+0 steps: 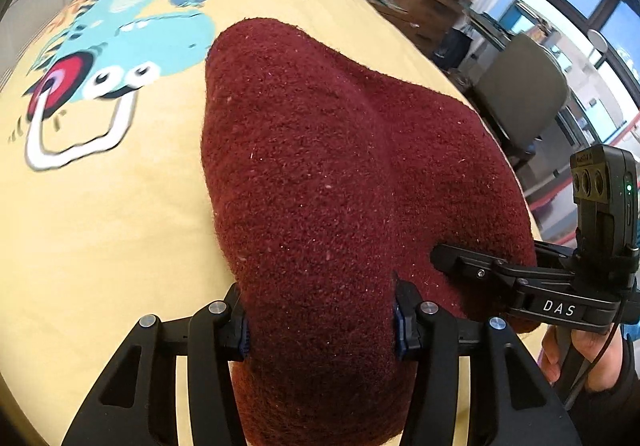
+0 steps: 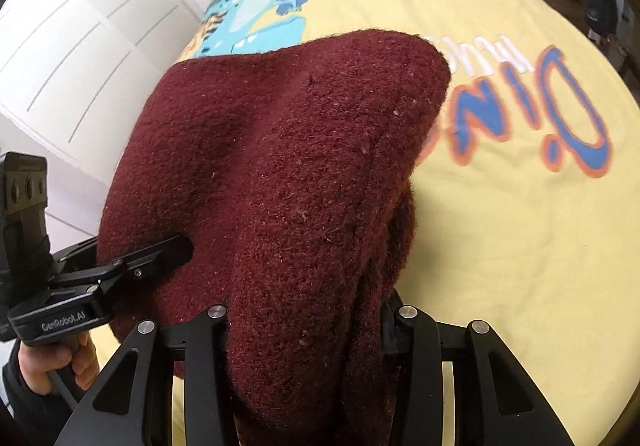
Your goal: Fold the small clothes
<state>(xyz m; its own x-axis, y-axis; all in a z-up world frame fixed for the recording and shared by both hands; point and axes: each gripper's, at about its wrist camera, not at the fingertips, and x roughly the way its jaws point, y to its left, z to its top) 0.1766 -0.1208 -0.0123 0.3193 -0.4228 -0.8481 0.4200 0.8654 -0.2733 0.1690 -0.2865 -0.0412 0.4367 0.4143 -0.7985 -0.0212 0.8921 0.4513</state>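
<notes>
While the yellow printed bedspread (image 1: pixel 100 226) lies beneath, the maroon knit garment (image 1: pixel 320 165) hangs lifted over it, bunched between both tools. Left gripper (image 1: pixel 322 326) and right gripper (image 2: pixel 306 326) are each clamped on its near edge. Thick wool could slip from either pinch, leaving the fold crooked.

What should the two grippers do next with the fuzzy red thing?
Probably carry the held edge forward over the far part to make a fold. The left gripper and right gripper each pinch the dark red woolly knit garment, whose near edge is raised while its far part drapes toward the yellow dinosaur-print bedspread.
</notes>
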